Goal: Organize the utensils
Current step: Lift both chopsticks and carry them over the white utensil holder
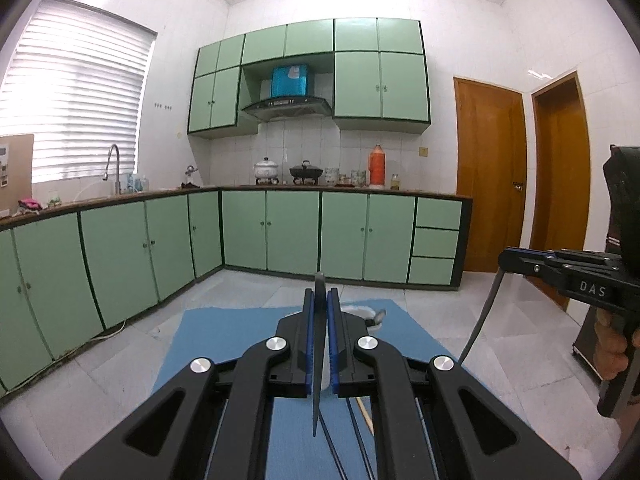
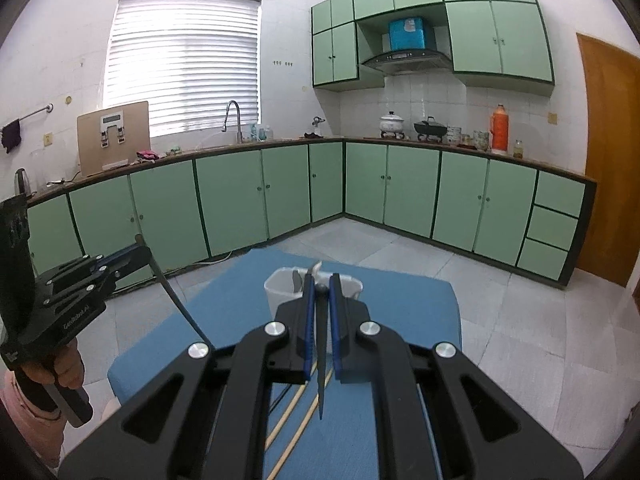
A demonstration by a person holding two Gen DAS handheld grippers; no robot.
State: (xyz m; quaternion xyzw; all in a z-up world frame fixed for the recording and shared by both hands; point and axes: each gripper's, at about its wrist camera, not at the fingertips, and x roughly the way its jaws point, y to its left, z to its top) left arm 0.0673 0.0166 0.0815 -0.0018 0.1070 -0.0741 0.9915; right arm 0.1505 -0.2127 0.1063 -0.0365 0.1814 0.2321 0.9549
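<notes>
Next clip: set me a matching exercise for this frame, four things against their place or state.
Things:
1. left gripper
2. white container
3. wooden chopsticks
4. orange thermos

Places or states:
A. on the counter
B. lying flat on the blue mat
C. shut on a dark utensil
D. upright on the mat, utensils inside

Pairs: 1-C, 2-D, 3-B, 4-A

Matt blue cloth mat [image 2: 400,312], pale wooden chopsticks [image 2: 298,408], white plastic holder [image 2: 280,292], matt black plastic gripper arms, glossy floor tiles [image 2: 520,320]

Green cabinets [image 2: 412,196], white tiled walls [image 1: 460,60], blinded window [image 2: 182,64], wooden doors [image 1: 490,172]
</notes>
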